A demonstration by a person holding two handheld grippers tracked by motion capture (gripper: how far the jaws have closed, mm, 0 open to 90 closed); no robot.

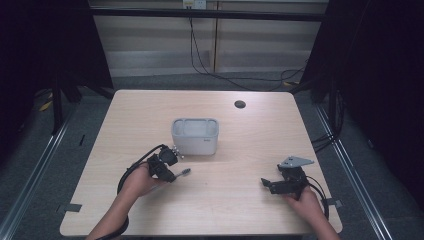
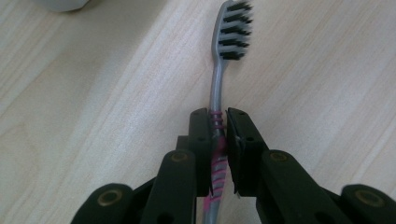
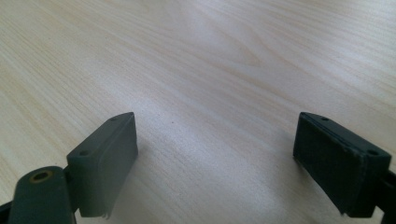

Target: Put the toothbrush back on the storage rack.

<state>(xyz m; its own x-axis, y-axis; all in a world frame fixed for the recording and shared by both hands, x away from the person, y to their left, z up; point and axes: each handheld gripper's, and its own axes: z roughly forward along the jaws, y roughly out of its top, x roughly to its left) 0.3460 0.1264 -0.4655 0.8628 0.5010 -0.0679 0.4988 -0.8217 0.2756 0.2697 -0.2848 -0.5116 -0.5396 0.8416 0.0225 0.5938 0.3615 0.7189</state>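
Sitting behind the toothbrush (image 1: 183,173), grey holder (image 1: 195,136), contents unclear.

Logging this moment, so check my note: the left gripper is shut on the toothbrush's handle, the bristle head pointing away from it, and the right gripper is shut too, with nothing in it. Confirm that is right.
One thing is wrong: the right gripper is open, not shut; the right gripper view shows its jaws wide apart over bare table. The rest holds: the left gripper is shut on the toothbrush handle, bristles away.
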